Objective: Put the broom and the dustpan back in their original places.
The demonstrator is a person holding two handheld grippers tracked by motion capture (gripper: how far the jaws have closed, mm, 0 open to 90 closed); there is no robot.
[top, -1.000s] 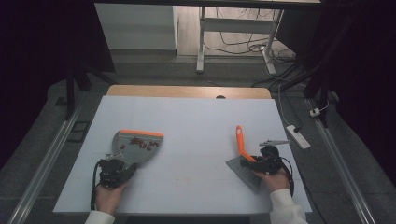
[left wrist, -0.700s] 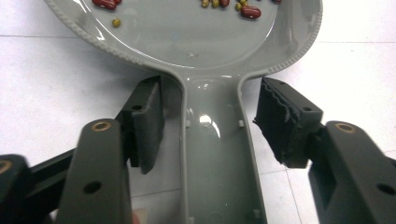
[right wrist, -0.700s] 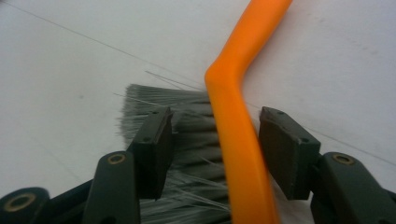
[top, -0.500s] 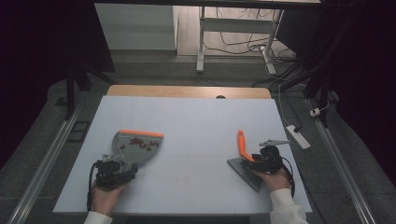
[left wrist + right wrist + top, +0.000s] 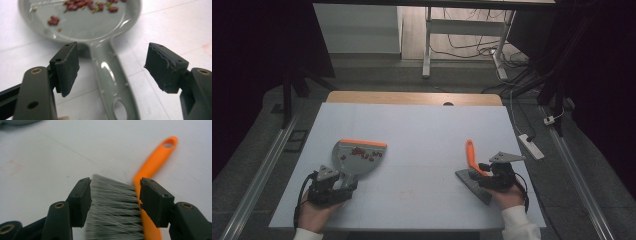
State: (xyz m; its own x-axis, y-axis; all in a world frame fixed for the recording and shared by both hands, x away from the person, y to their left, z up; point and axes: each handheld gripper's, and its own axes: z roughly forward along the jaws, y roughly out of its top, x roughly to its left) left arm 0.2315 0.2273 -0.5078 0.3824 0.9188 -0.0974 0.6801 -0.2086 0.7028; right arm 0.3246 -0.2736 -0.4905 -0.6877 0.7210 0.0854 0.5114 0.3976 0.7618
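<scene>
Letting go on both sides is how I read this: my left gripper (image 5: pixel 332 186) has just been spreading its fingers (image 5: pixel 66 67), and the grey dustpan's (image 5: pixel 357 157) handle lies free between them, touched by neither pad. The pan rests flat on the bench (image 5: pixel 422 130) toward the left edge, its orange lip facing the far side, so the red and yellowish crumbs (image 5: pixel 361 152) gathered inside stay put.

My right gripper (image 5: pixel 492 175) has likewise just been opening; its fingers (image 5: pixel 81 201) stand wide, with the brush's (image 5: pixel 472 172) grey bristles and orange handle between them, not pinched. The brush lies near the right edge, handle pointing away from me, bristles toward the near edge. I judge both tools are set down well apart so neither disturbs the collected crumbs.

I can read no brand, label or writing on either tool.
</scene>
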